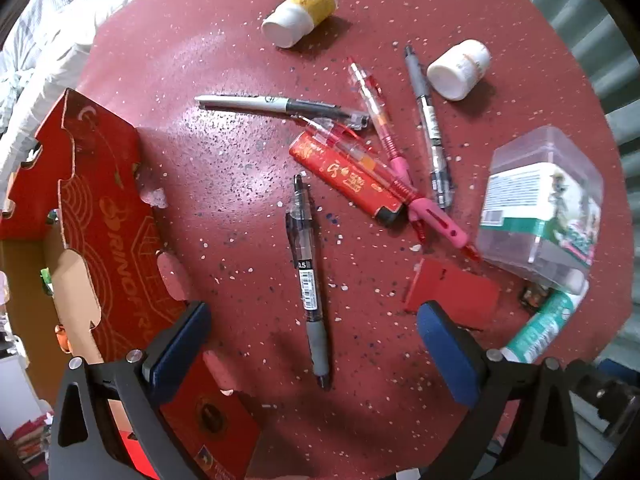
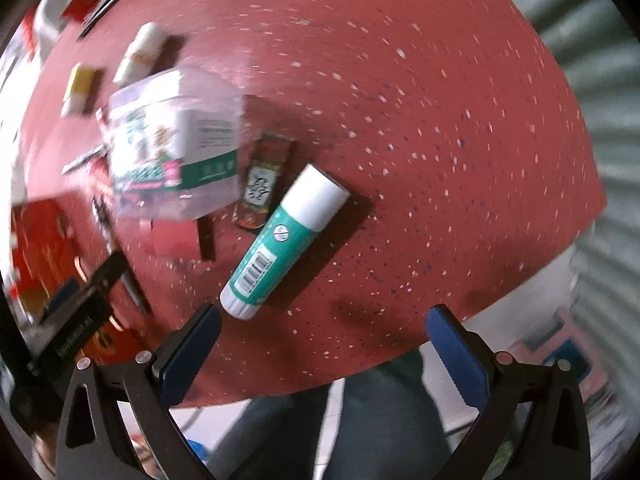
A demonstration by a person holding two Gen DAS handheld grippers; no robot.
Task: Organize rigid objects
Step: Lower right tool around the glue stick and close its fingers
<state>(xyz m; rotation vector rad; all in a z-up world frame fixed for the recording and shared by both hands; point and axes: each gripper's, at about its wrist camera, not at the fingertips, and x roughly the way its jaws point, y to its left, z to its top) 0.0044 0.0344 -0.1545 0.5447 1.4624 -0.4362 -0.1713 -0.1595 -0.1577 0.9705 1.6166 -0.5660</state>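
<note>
My left gripper point(image 1: 314, 344) is open and empty above a red speckled round table point(image 1: 224, 168). A black gel pen point(image 1: 307, 276) lies between its fingers, below them. Beyond lie a silver marker point(image 1: 276, 106), a red lighter point(image 1: 346, 178), red and pink pens point(image 1: 378, 114) and another black pen point(image 1: 430, 128). Two white bottles point(image 1: 302, 14) point(image 1: 458, 68) lie on their sides. My right gripper point(image 2: 322, 344) is open and empty near the table's edge, with a teal glue stick point(image 2: 280, 240) just ahead of its left finger.
A red cardboard box point(image 1: 92, 216) stands open at the table's left. A clear plastic tub point(image 1: 540, 204) with a green label lies on the right; it also shows in the right wrist view point(image 2: 176, 144). A small red card point(image 1: 452, 294) and a small packet point(image 2: 262, 184) lie nearby.
</note>
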